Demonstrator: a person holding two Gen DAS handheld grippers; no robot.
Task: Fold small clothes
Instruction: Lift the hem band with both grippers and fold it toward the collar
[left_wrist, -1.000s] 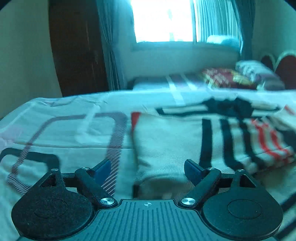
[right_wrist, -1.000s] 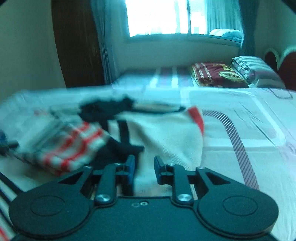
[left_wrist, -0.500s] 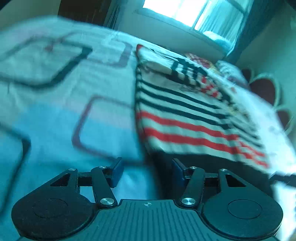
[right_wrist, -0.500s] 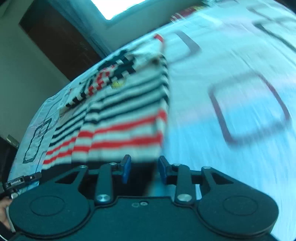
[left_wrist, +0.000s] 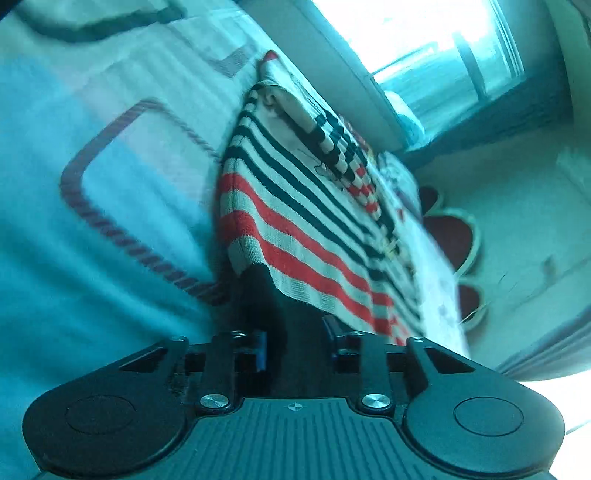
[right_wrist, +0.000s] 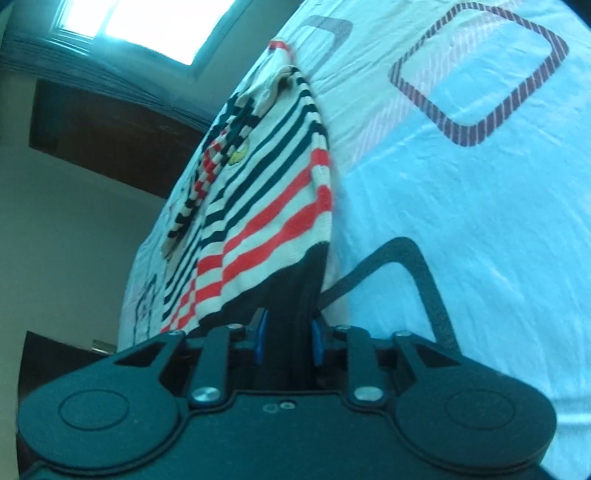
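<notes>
A small knit sweater with cream, navy and red stripes and a black hem is stretched out over the bed. My left gripper is shut on the black hem at its left corner. My right gripper is shut on the black hem at the right corner of the sweater. Both views are tilted and the hem is lifted off the sheet. A striped sleeve lies folded across the sweater's upper part.
The bed sheet is light blue and white with dark rounded-square outlines; it also shows in the right wrist view. A window, a red heart-shaped headboard and a dark wardrobe stand around the bed.
Both grippers closed on the sweater's black hem and lifted it. The sweater went from bunched to stretched flat, and both cameras tilted downward and rolled.
</notes>
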